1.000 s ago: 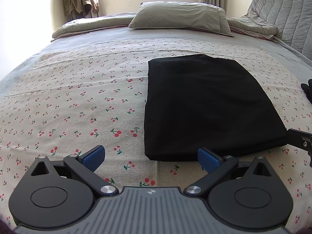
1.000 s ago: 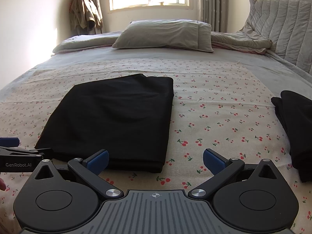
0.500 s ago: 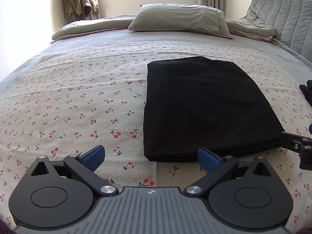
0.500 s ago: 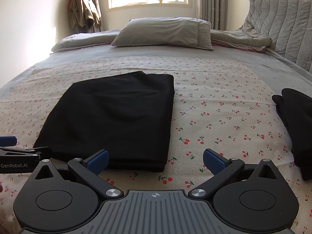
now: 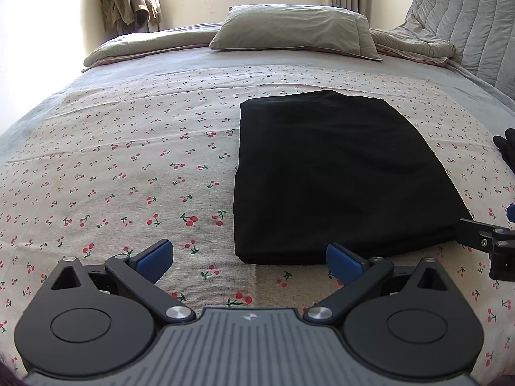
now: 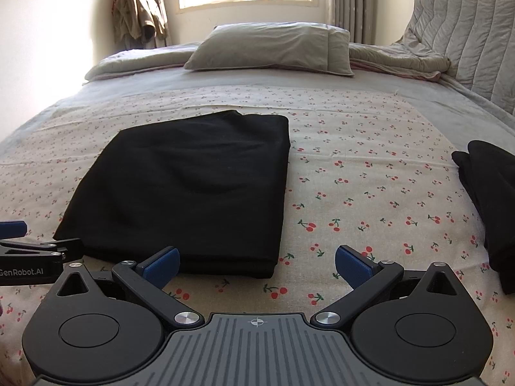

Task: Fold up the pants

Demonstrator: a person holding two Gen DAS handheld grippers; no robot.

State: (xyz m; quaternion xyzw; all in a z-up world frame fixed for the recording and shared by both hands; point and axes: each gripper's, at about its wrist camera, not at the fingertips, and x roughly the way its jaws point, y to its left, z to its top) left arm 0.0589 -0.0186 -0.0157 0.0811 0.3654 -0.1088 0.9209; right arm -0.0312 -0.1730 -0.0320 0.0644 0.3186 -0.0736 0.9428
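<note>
The black pants lie folded into a flat rectangle on the cherry-print sheet; they also show in the right wrist view. My left gripper is open and empty, just short of the fold's near left corner. My right gripper is open and empty, just short of the near right corner. Each gripper's arm shows at the edge of the other's view.
A second pile of black cloth lies at the right on the sheet. A grey pillow and a rumpled grey duvet lie at the back. A padded headboard stands at the right. A jacket hangs by the window.
Both grippers have drawn back slightly toward me from the folded pants, still open. The pants have not moved.
</note>
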